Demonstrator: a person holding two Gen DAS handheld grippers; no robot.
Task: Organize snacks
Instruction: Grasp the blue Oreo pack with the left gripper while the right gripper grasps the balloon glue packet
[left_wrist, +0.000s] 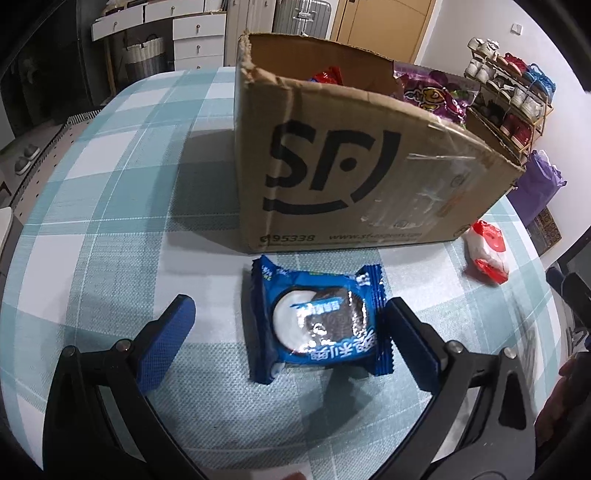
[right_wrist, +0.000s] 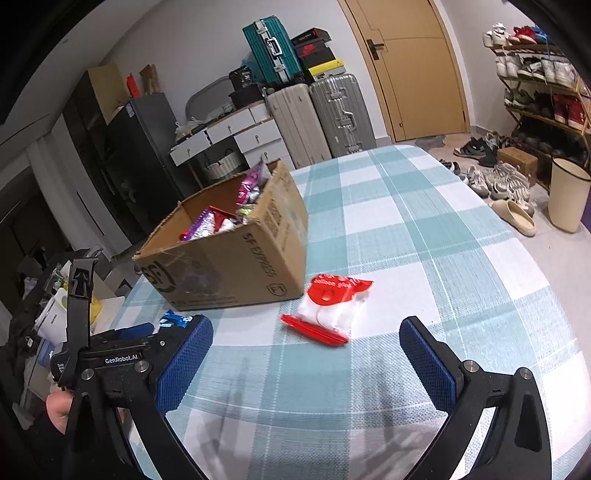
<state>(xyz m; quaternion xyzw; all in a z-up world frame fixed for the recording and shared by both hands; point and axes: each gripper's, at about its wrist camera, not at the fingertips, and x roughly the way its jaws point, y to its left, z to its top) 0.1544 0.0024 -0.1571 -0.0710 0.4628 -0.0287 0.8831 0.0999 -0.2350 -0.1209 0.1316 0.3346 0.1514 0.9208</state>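
Presently, the left tool (left_wrist: 288, 332) stands spread wide over the bench (left_wrist: 110, 184), its two blue pads flanking a blue cookie packet (left_wrist: 317, 325) that lies flat on the checked cloth just in front of the cardboard box (left_wrist: 351, 177). The right-hand pad sits against the packet's crimped edge; the left-hand pad stands apart from it. Nothing is pinched. The arrangement suggests that the tool has been positioned to straddle the packet across its width so that closing will grip it by the sides.

The box is open-topped and already carries several wrapped snacks, red and purple wrappers showing above its torn rim. It is judged to be the collecting place, which explains why the loose items lie close to its walls.

The right tool (right_wrist: 306, 350) is likewise spread and holds nothing. It hovers above the bench, aimed at a red-and-white packet (right_wrist: 328, 310) lying beside the box's (right_wrist: 236, 262) near corner, well ahead of the pads. That packet appears to be the right side's next item.

Two items remain outside the box; the task is judged partly done. Risk noted: the glossy cookie wrapper may slip if gripped only by its thin crimped edges.
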